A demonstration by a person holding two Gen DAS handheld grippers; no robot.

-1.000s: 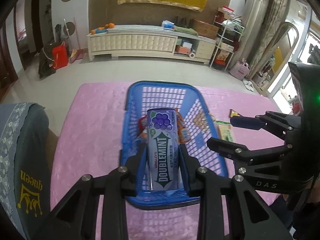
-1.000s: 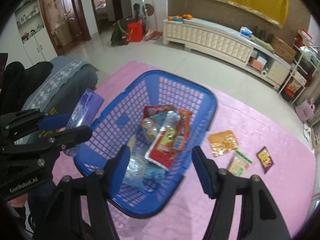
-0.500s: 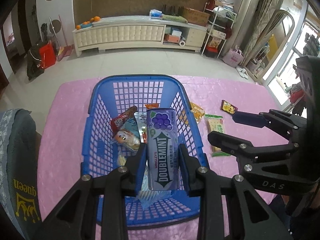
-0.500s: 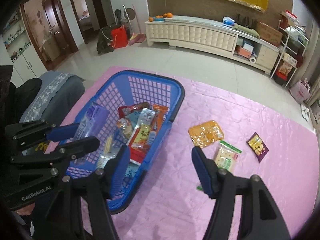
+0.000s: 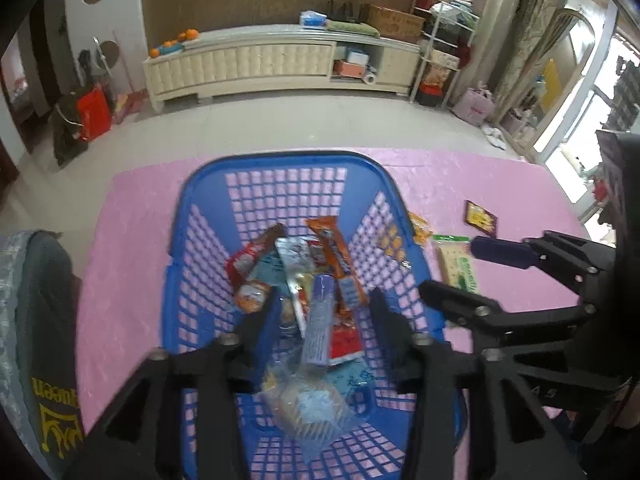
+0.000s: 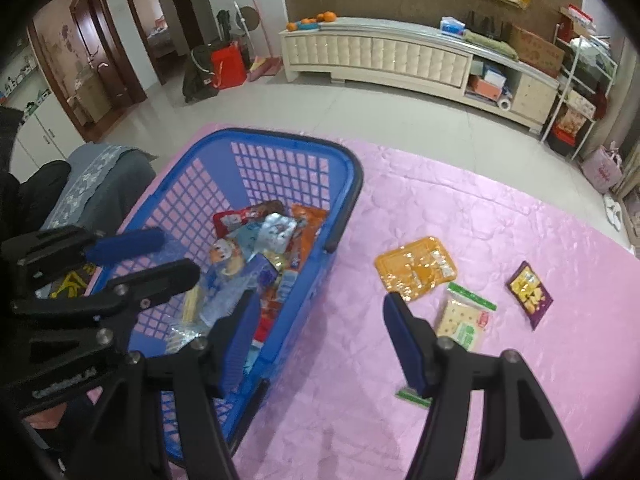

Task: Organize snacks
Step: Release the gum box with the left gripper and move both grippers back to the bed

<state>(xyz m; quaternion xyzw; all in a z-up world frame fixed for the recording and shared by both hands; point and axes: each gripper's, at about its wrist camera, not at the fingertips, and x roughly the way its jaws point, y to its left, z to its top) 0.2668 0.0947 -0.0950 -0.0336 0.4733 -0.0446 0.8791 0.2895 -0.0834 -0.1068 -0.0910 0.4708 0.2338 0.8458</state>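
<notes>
Fingers of the left gripper are standing wide apart above the near half of the blue basket, gripping nothing. Purple gum pack is lying between and below them on the snack heap, one end tilted up, its outline blurred; whether it is fully at rest cannot be told. In the right wrist view the same pack is sitting among the wrappers near the basket's near side.

Right gripper is also spread wide, empty, hovering over the pink cloth just beside the basket's right wall. Its left finger is overlapping the basket rim in the picture; its right finger is showing over bare cloth beside the cracker packet.

Basket contents, seen from the left wrist camera: a red wrapper, an orange wrapper, a silvery-blue pouch, and a clear bag of biscuits at the near end. All are touching or overlapping one another.

Outside the basket, to its right on the cloth, three packets are lying flat: an orange packet nearest the basket, a cracker packet with green trim just beside it, and a dark purple packet farther right. None is touching the basket.

A grey cushion with yellow lettering is sitting at the cloth's left edge.
</notes>
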